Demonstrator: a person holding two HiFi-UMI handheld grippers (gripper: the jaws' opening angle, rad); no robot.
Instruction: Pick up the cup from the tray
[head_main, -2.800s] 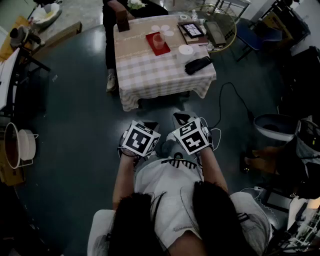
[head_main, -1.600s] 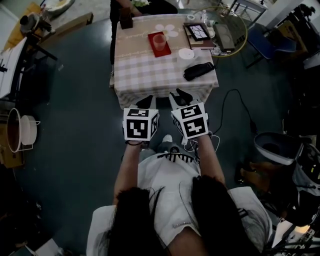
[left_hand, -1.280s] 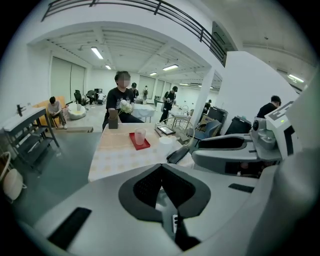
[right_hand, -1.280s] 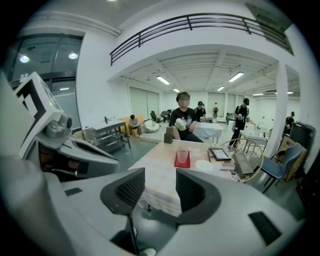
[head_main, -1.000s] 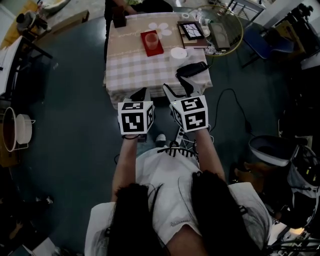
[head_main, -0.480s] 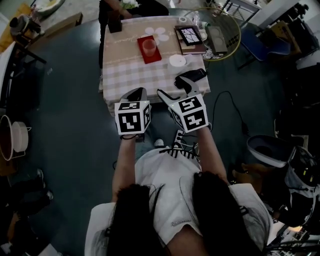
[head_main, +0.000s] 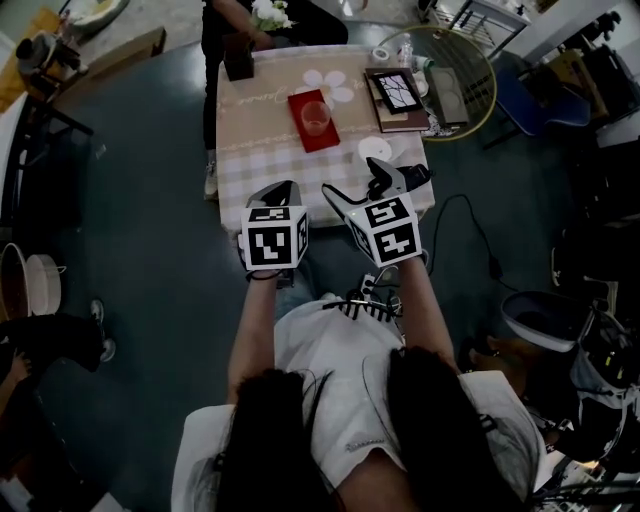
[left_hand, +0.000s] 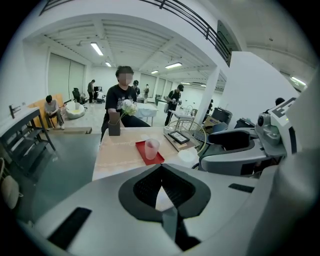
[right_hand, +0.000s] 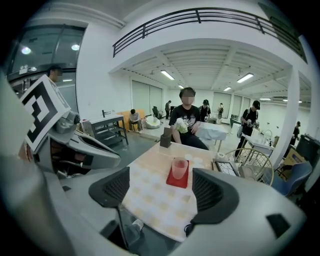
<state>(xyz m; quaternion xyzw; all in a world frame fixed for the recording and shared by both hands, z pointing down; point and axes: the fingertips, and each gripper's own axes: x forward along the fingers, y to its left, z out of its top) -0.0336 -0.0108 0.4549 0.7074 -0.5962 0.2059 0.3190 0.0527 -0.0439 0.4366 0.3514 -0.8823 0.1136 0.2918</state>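
Observation:
A translucent pink cup (head_main: 316, 113) stands upright on a small red tray (head_main: 311, 131) in the middle of the checked tablecloth (head_main: 262, 160). Both grippers hover side by side at the table's near edge, well short of the tray. My left gripper (head_main: 278, 192) is shut, its pads meeting at the tips (left_hand: 162, 169) with nothing in them. My right gripper (head_main: 361, 188) has its jaws opening wide and nothing between them. Through its gap (right_hand: 162, 192) I see the cup (right_hand: 179, 168) and tray (right_hand: 177, 178) far ahead. The left gripper view shows the cup (left_hand: 151, 148) above its jaws.
A person (head_main: 240, 12) sits at the table's far side beside a dark vase (head_main: 238, 62) of flowers. A white dish (head_main: 376, 149), a black case (head_main: 412, 176), a framed picture (head_main: 398, 92) and a round glass side table (head_main: 455, 60) lie to the right. A cable (head_main: 470, 225) runs over the floor.
The grippers have come up from waist height to the table's near edge as the table drew closer. The right jaws have spread wider. The left jaws stay shut.

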